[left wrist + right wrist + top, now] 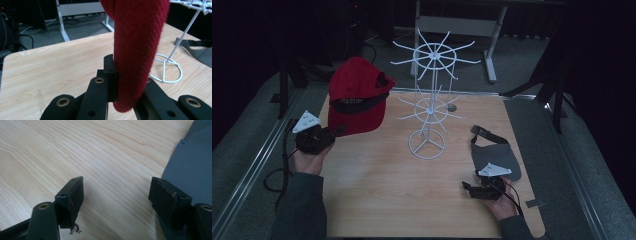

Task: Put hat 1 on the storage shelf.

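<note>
So that it could be hung on the wire rack (430, 95), the red cap (358, 95) was held clamped in the left gripper (328, 134) beside it, while the right gripper (469, 187) was kept with jaws apart.

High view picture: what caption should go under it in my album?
Left gripper holds up a red cap beside a white wire rack.

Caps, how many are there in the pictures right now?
2. A red cap is held up at the table's left by the left gripper, shut on its brim. A grey cap lies flat at the table's right, beside the right gripper.
</note>
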